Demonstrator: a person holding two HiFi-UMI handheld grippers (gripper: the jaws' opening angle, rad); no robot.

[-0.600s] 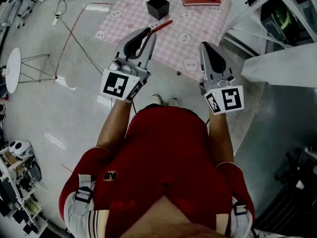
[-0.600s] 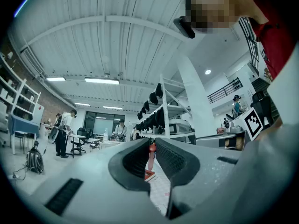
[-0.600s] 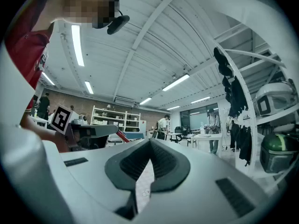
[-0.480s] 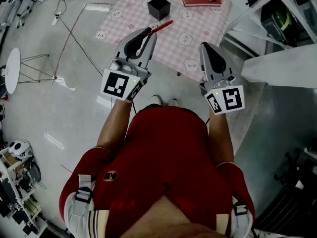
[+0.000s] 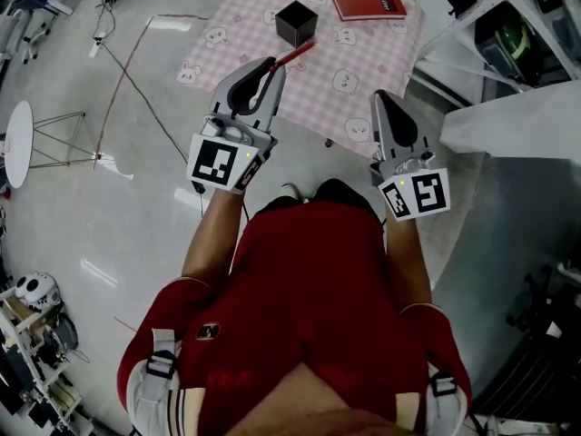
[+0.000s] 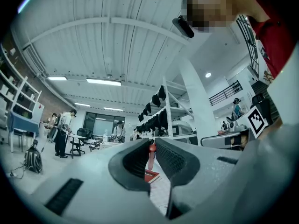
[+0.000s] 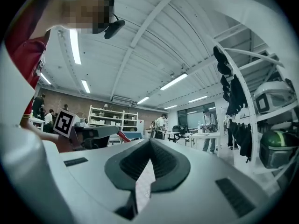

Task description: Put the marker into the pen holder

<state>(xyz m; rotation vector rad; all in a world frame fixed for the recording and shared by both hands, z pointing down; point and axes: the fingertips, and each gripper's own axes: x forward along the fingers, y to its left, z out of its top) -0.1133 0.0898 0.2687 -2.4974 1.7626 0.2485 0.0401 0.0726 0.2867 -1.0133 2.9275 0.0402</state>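
Marker (image 5: 295,53) is clamped in left gripper (image 5: 269,65) jaws, tip near pen holder (image 5: 296,23) on tabletop (image 5: 363,62); right gripper (image 5: 379,98) jaws are pressed together, nothing held.

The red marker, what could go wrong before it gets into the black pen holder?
The marker is pinched only near one end by the left gripper and sticks out slanted, so it might swivel or slip out. The pen holder has a narrow opening and nothing steadies it; a slanted marker could hit its rim and push or tip it.
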